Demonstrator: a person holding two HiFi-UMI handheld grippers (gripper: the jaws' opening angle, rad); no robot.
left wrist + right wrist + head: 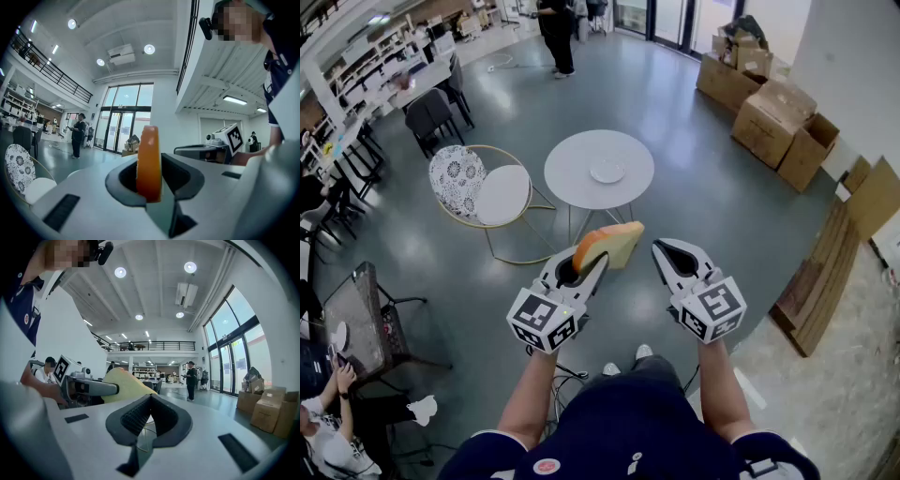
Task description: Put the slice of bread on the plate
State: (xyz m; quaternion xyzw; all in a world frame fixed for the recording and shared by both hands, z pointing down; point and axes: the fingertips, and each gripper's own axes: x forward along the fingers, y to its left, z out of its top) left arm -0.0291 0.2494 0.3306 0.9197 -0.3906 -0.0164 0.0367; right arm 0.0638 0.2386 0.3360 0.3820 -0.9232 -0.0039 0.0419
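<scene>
A slice of bread (613, 245) with an orange crust and pale yellow face stands on edge between the jaws of my left gripper (587, 262), which is shut on it. In the left gripper view the crust (149, 164) fills the gap between the jaws. My right gripper (671, 253) hovers beside it to the right, shut and holding nothing; its view shows the jaws meeting (150, 400), with the bread (123, 383) off to the left. Both are held level in the air, short of a round white table (572, 178) that carries a small white plate (607, 172).
A chair with a patterned cushion (478, 187) stands left of the round table. Cardboard boxes (773, 112) line the far right wall, wooden boards (825, 281) lean at the right. A dark table (361, 319) with seated people is at lower left. A person (555, 33) stands far back.
</scene>
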